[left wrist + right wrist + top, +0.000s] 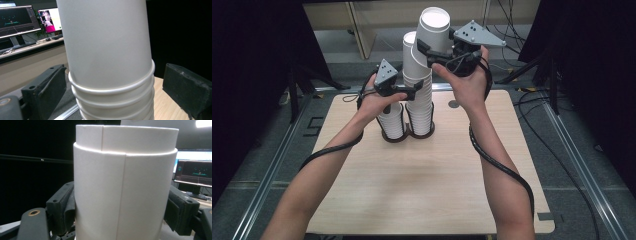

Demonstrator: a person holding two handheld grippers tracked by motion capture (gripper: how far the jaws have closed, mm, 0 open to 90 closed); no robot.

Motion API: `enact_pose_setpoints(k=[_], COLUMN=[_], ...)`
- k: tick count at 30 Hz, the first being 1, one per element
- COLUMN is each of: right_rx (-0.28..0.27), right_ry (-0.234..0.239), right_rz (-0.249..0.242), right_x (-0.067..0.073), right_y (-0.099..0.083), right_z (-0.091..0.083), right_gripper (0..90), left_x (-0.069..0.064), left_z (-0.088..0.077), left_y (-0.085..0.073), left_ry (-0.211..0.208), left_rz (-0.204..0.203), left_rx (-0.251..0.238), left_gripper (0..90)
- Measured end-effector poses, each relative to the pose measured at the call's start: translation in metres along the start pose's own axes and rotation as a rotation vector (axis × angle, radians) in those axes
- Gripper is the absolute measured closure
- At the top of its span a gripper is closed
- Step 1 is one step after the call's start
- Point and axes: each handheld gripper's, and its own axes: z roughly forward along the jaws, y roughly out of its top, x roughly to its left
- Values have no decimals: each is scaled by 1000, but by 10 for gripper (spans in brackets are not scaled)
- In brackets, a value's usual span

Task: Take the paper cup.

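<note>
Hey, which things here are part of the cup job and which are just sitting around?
In the job:
- tall cup stack
- lifted cups, held by the right gripper
- left gripper, jaws either side of the stack
- short cup stack
- black holder

Just around:
- monitors
- floor cables
- table

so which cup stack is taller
The right stack, reaching up between both grippers; the left stack in the holder ends low, under the left hand.
</note>
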Motion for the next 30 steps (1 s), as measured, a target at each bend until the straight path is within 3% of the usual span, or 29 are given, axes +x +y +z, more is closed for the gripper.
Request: enact_pose_setpoints(k=[8, 12, 16, 17, 18, 19, 20, 30], right_rx=[4, 11, 14, 2, 16, 11, 17, 43], right_ry=[7, 7, 15, 14, 19, 18, 21, 34], right_rz=[21, -2, 9, -19, 10, -5, 16, 16], right_x=[5, 5, 9, 8, 10, 10, 12, 18], right_y=[-1, -4, -5, -5, -6, -7, -8, -19], right_z=[-10, -15, -19, -20, -22, -22, -23, -33], right_gripper=[222, 222, 222, 222, 222, 222, 222, 222], left_x=[-2, -4, -6, -6, -6, -6, -8, -22], left_z=[-7, -11, -20, -22, -25, -25, -29, -55], left_y=[0, -1, 0, 0, 1, 1, 1, 0], left_ry=[3, 0, -7, -8, -10, -10, -13, -51], left_rz=[13, 25, 30, 34, 39, 39, 43, 46], left_rx=[0, -2, -10, -10, -12, -12, -17, -23], left_gripper=[48, 46, 45, 45, 44, 44, 44, 43])
